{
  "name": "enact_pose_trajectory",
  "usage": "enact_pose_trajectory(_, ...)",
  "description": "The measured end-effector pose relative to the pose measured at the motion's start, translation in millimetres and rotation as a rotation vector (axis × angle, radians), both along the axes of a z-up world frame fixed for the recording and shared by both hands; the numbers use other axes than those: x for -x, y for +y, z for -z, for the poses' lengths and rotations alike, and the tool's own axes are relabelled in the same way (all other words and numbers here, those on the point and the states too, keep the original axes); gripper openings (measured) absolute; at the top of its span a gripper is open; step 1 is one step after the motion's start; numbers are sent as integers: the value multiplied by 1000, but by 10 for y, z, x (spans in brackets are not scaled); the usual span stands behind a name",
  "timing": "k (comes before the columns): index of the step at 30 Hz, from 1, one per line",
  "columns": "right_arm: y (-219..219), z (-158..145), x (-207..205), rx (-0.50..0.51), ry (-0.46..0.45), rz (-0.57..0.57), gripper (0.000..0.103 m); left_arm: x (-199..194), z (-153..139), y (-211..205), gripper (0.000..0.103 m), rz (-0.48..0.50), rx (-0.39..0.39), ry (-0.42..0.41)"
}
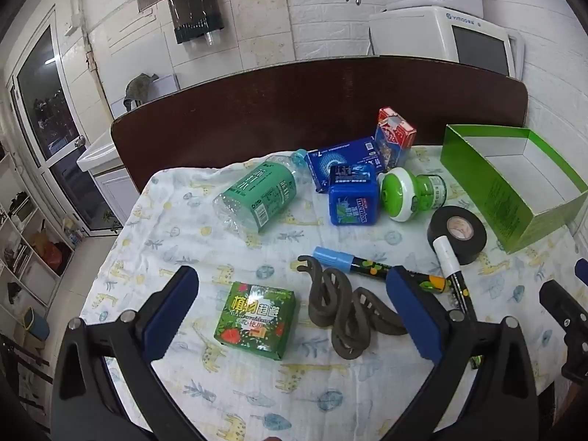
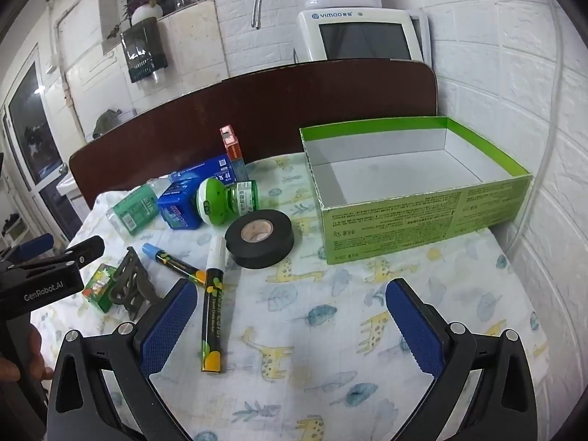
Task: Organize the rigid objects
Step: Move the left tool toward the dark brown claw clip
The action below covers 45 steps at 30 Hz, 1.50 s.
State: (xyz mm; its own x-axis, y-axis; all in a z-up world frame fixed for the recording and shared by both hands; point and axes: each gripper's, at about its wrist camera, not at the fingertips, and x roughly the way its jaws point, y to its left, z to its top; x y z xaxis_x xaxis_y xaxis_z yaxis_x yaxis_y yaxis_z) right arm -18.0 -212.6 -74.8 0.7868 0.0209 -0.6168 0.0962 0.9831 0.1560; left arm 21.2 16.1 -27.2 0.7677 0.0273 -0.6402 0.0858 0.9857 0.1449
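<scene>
Green box [image 2: 422, 217] stands open on cloth [image 2: 330, 330], holding nothing.

- Left gripper [image 1: 294, 301] hangs low, jaws spread wide, nothing pinched between the blue pads.
- Right gripper [image 2: 290, 316], equally wide and empty (left unit peeking in at nine o'clock, a hand [image 2: 14, 364] gripping it).
</scene>
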Motion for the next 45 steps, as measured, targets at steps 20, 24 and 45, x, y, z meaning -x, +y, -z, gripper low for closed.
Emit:
enact_pose_trajectory(20, 208, -110, 27, 29, 15, -33, 102, -44, 94, 191, 102, 50, 77, 38)
enact_pose_trajectory(24, 262, -105, 47, 33, 7, -56, 100, -6, 135, 271, 101, 47, 75, 49)
enact_pose_trajectory(45, 1034, -11, -59, 11, 64, -366, 63, -74, 221, 598, 87, 99, 81, 67)
